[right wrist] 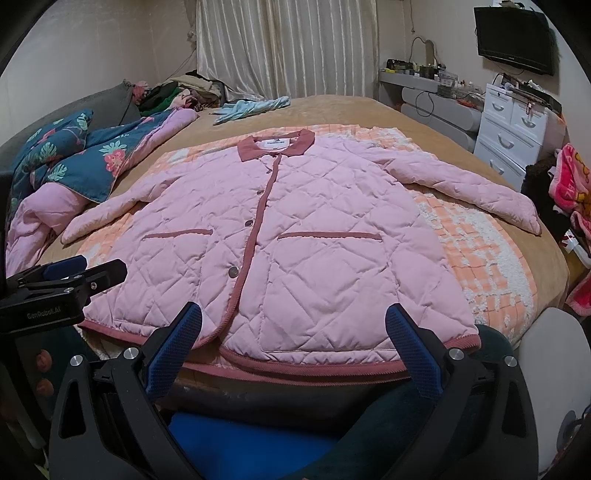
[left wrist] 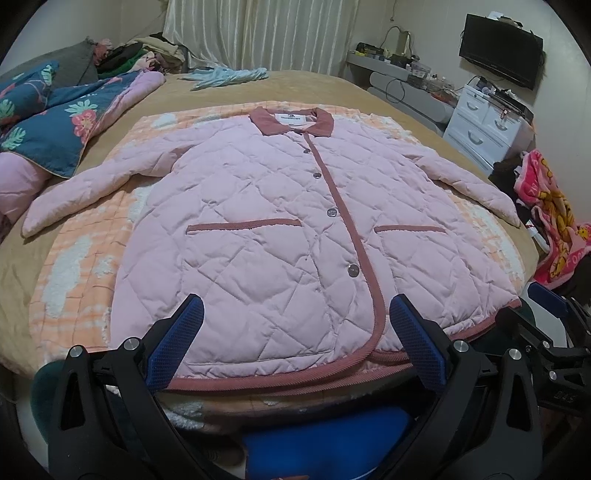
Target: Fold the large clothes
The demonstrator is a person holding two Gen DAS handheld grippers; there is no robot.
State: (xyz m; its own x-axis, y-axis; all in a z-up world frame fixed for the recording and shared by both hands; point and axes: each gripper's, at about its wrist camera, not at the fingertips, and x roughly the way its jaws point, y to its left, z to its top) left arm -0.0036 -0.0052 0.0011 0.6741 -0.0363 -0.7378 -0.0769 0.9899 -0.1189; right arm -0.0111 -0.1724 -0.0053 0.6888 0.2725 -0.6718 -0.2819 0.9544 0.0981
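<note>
Nearest to us are our two grippers, one in each hand. The left gripper (left wrist: pixel 295 314) has its two blue-padded fingers (left wrist: pixel 192 314) spread wide and holds nothing; it hangs over the near hem of the jacket (left wrist: pixel 280 229), its fingers to either side of the front edge. The right gripper (right wrist: pixel 293 314) is likewise released, its two fingers (right wrist: pixel 399 321) parted and empty above the hem on the wearer's left half. In the right wrist view the left gripper shows as a black frame at the left edge.

There is one jacket: pink, quilted, laid flat and face up on an orange checked blanket (left wrist: pixel 74 266) on the bed (left wrist: pixel 332 85). Its long axis runs straight away from us, hem near, dark pink collar (left wrist: pixel 291 120) far. We count four buttons (left wrist: pixel 353 270) down the closed front (a fifth at the collar is too small to be sure of), two trimmed pockets (left wrist: pixel 243 225), and two sleeves (left wrist: pixel 85 184) stretched out sideways and angled slightly toward us.

Beyond, to the left, lies one blue flowered quilt (left wrist: pixel 62 122), with a light blue cloth (left wrist: pixel 229 75) further up the bed. At the right stand a white chest of drawers (left wrist: pixel 484 122) and a wall screen (left wrist: pixel 500 50); curtains (left wrist: pixel 258 33) hang at the far wall.
</note>
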